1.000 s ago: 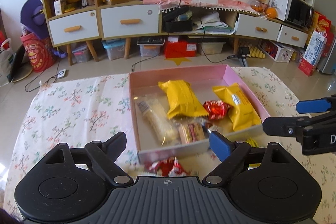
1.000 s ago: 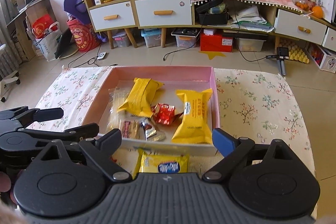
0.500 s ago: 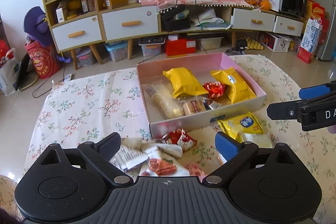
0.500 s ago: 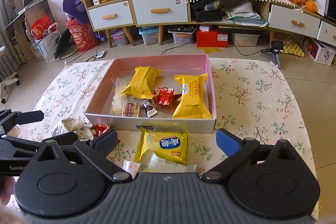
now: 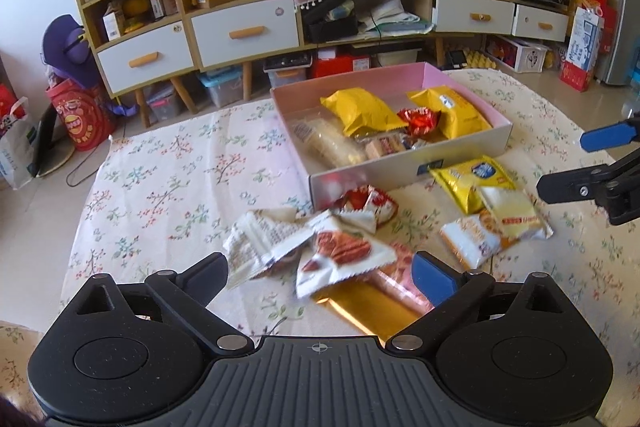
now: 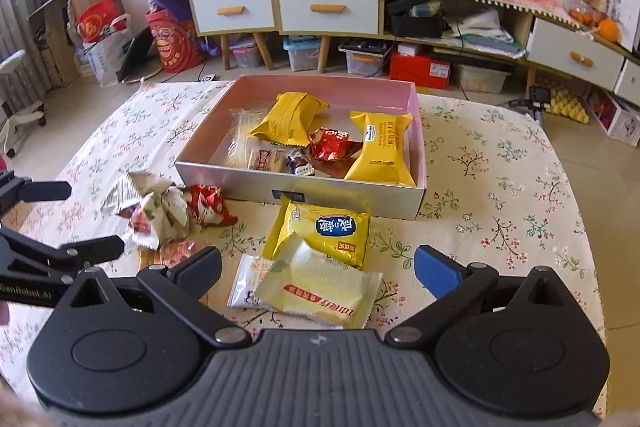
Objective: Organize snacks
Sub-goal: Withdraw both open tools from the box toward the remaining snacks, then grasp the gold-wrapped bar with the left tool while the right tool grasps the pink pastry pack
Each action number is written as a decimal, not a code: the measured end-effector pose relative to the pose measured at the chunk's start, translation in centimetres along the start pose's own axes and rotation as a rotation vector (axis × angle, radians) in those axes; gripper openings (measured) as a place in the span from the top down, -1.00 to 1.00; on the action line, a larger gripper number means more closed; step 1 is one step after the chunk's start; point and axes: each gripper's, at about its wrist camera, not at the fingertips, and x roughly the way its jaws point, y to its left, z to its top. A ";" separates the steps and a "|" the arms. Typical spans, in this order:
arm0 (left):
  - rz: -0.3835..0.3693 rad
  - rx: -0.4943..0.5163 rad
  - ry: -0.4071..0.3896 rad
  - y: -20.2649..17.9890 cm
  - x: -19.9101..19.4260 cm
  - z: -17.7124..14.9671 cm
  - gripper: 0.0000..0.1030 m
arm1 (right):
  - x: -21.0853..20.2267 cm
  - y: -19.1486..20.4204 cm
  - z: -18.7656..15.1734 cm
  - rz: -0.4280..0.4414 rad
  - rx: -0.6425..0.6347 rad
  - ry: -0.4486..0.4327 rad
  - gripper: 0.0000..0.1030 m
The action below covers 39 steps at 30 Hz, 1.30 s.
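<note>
While both grippers (image 5: 320,273) (image 6: 318,267) gape empty, pink box (image 6: 340,191) holds wrapped snacks (image 6: 380,151) — yellow, red.

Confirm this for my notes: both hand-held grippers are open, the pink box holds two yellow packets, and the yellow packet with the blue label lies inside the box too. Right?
Not quite. The yellow packet with the blue label lies outside the pink box, on the floral tablecloth before its front wall, as the right wrist view shows. The rest stands.

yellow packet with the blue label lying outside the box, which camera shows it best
The right wrist view. The yellow packet with the blue label lies near centre there, label facing the camera, only its near edge covered by a pale packet. The left wrist view shows it off to the right, slanted and partly overlapped.
</note>
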 end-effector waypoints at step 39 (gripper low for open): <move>-0.063 0.084 0.121 1.7 2.3 -4.5 -0.93 | 5.7 8.7 -2.4 0.251 -0.282 0.118 0.28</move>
